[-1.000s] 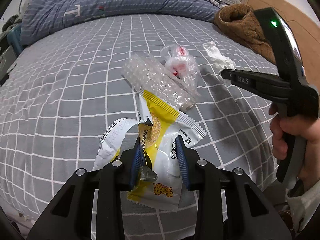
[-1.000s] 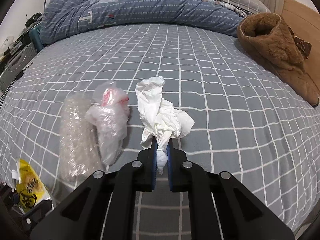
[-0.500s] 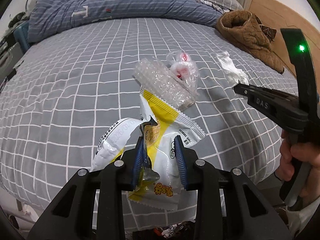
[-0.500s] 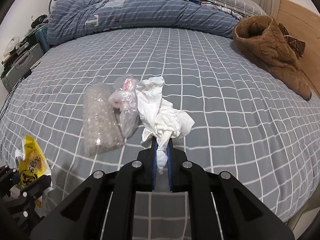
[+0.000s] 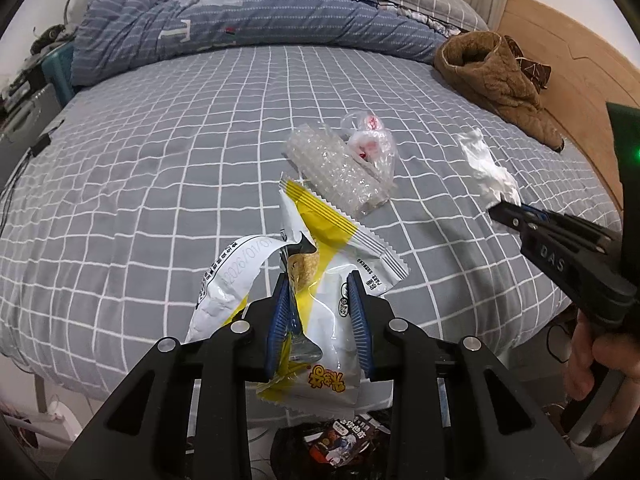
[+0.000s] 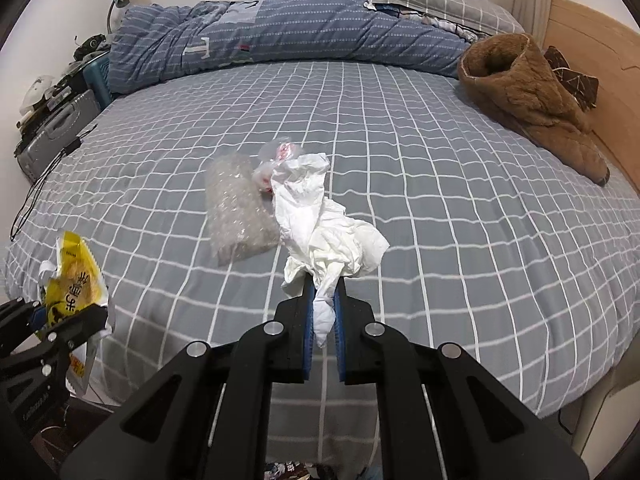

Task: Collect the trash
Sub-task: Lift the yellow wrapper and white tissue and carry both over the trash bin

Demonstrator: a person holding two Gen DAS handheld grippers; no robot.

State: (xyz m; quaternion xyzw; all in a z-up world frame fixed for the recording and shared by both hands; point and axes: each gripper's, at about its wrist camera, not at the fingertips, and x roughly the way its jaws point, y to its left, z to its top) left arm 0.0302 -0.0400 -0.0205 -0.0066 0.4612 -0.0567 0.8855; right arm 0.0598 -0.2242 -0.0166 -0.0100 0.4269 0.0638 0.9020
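My left gripper [image 5: 320, 288] is shut on a yellow and white snack wrapper [image 5: 320, 240], which hangs in the air past the bed's near edge. The right gripper [image 6: 323, 292] is shut on a crumpled white tissue [image 6: 320, 220], also lifted. In the left wrist view the right gripper [image 5: 504, 210] and its tissue [image 5: 486, 166] show at the right, with a hand [image 5: 596, 364] on the handle. In the right wrist view the left gripper [image 6: 60, 316] with the wrapper [image 6: 72, 276] sits at the lower left. A piece of bubble wrap [image 5: 336, 170] and a clear plastic bag with red print [image 5: 370, 146] lie on the bed.
The bed has a grey checked sheet [image 6: 440, 200], a blue striped quilt [image 6: 280, 32] rolled at the far end and a brown fleece garment [image 6: 528, 100] at the right. A bin with trash [image 5: 340, 440] sits below the bed edge. A grey case [image 6: 56, 136] stands at the left.
Both grippers have pulled back from the bed and risen with their trash. The bubble wrap and plastic bag now lie farther off, and the bin below has come into view.
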